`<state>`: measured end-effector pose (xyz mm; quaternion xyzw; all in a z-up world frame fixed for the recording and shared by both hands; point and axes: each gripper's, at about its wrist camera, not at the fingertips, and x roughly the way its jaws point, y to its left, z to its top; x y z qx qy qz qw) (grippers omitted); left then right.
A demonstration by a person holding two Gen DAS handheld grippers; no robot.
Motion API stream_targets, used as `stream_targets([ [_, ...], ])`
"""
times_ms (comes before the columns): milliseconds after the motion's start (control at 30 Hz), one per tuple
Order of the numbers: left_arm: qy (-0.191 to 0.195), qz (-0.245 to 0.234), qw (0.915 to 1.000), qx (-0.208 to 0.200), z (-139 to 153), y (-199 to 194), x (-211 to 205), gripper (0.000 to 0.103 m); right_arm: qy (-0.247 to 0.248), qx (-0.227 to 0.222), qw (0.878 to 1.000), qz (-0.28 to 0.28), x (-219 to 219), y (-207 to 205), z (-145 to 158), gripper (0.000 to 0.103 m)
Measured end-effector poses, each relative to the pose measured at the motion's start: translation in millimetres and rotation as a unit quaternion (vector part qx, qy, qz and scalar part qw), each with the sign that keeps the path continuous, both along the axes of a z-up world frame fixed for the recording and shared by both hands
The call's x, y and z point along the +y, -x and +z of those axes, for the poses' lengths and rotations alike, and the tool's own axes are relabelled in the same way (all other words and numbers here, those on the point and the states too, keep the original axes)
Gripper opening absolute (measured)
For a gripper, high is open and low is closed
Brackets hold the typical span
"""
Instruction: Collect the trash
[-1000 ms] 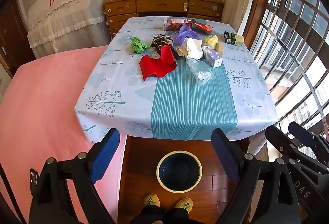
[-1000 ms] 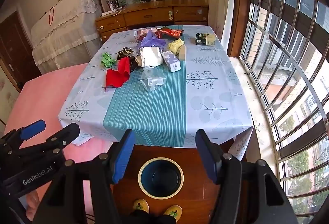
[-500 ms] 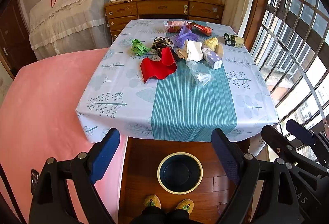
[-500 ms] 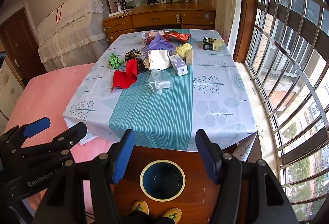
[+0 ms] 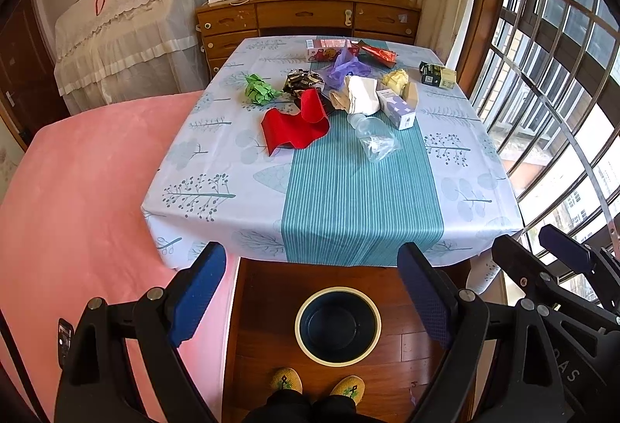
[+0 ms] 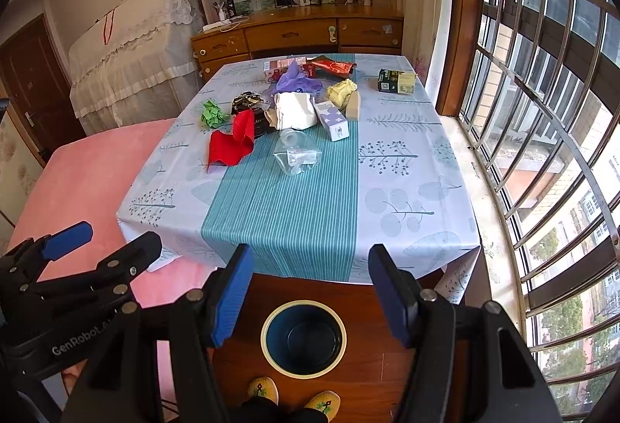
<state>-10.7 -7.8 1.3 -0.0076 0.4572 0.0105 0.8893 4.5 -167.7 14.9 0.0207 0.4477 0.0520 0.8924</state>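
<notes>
Several pieces of trash lie on the far half of the table: a red paper, a green crumpled wad, a clear plastic bottle, a white bag, a purple box and a purple wrapper. A dark bin with a cream rim stands on the wooden floor below the table's near edge. My left gripper hangs open above the bin, nothing between its blue pads. My right gripper is open too, empty, over the same bin.
A pink bed flanks the table on the left. Barred windows run along the right. A wooden dresser stands behind the table. A person's yellow slippers show on the floor by the bin.
Both views have tilted up slightly, showing more of the back wall and shelves. The trash on the table has not moved, and both grippers stay open.
</notes>
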Motion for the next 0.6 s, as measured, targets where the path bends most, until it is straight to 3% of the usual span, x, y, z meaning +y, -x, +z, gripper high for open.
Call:
stream_targets([
  [600,-0.006,0.000,1.0000,-0.007,3.5,1.1,-8.7,0.088,0.005,-0.003,1.000,-0.002,-8.5,2.0,2.8,0.062],
])
